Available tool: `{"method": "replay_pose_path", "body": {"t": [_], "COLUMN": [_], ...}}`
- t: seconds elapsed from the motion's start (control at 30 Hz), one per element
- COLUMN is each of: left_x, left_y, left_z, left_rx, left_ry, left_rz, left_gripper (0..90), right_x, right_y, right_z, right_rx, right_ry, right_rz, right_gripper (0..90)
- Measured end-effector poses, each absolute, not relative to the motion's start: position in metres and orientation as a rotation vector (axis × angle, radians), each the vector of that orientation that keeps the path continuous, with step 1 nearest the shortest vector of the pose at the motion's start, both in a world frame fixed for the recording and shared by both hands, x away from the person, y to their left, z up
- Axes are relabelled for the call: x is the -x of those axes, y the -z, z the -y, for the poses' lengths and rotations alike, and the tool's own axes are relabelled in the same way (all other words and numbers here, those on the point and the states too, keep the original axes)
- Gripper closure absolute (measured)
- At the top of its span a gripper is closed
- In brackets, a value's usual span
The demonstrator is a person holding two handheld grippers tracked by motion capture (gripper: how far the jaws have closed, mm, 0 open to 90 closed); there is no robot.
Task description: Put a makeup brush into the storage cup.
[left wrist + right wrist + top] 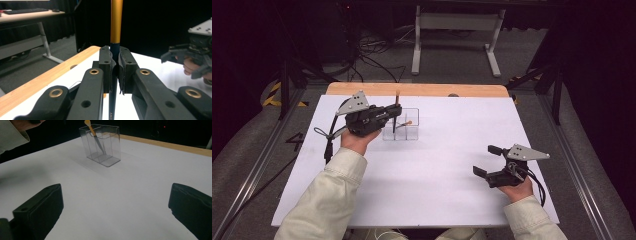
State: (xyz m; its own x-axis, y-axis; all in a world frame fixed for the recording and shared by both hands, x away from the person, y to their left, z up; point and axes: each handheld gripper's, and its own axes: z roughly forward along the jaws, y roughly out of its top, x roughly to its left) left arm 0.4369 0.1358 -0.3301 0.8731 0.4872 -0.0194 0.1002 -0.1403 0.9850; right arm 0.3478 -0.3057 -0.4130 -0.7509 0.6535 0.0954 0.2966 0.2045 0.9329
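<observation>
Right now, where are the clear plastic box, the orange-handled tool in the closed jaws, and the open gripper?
clear plastic box [110, 145], right gripper view, front wall.
orange-handled tool [116, 20], left gripper view, orange shaft.
right gripper [487, 161], high view, between fingertips.

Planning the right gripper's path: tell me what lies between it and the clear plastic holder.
Bare white tabletop only, in the right gripper view, between the open right gripper and the clear plastic holder.

A brush [94, 135] is leaning inside the holder [401, 131], the left gripper [395, 113] is hovering just left of the holder, and the right gripper [486, 161] is sitting well right of it.
</observation>
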Motion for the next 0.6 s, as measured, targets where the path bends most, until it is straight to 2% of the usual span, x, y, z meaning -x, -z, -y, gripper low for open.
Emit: {"method": "replay_pose_path", "body": {"t": [0.6], "left_x": [-0.463], "left_y": [0.341], "left_z": [-0.135], "left_rx": [-1.621], "left_ry": [-0.467], "left_rz": [-0.538], "left_gripper": [82.4], "right_x": [-0.346], "right_y": [0.413], "right_z": [0.309], "right_rx": [-0.899], "right_ry": [-1.563], "right_rz": [-2.156], "right_gripper": [0.0]}}
